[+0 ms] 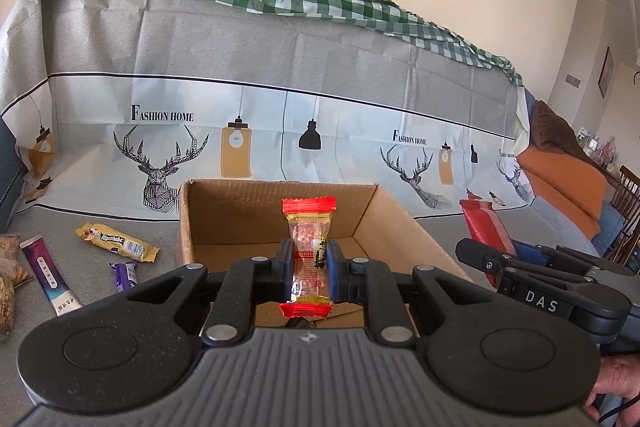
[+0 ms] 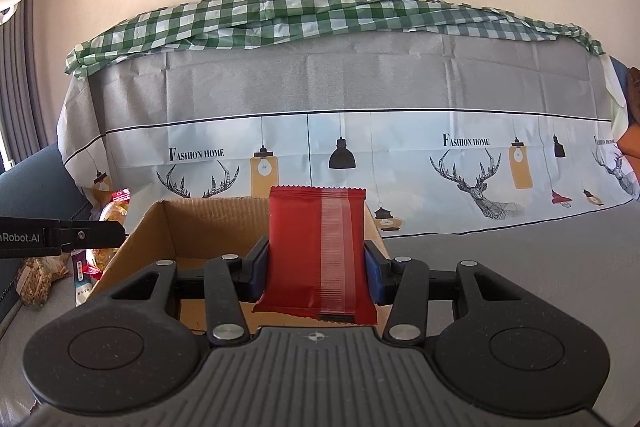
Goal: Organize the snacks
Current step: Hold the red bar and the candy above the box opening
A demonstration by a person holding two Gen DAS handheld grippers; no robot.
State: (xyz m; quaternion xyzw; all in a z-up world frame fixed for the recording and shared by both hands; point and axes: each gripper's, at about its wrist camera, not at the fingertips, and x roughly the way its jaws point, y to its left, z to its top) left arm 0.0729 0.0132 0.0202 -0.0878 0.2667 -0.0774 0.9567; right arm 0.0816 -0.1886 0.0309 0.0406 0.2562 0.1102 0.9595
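Note:
My left gripper (image 1: 309,263) is shut on a small clear snack packet with red ends (image 1: 309,251), held upright over the open cardboard box (image 1: 224,211). My right gripper (image 2: 316,267) is shut on a dark red snack packet (image 2: 316,251), held above the box's near right part (image 2: 136,239). In the left wrist view the right gripper (image 1: 516,259) and its red packet (image 1: 484,227) show to the right of the box. The left gripper's arm (image 2: 60,237) shows at the left edge of the right wrist view.
Left of the box on the grey cover lie a yellow Alpenliebe packet (image 1: 116,243), a small purple packet (image 1: 126,275), a long purple-and-white stick packet (image 1: 50,275) and bags of nuts (image 1: 8,267). A sofa back draped in printed cloth (image 1: 280,107) stands behind the box.

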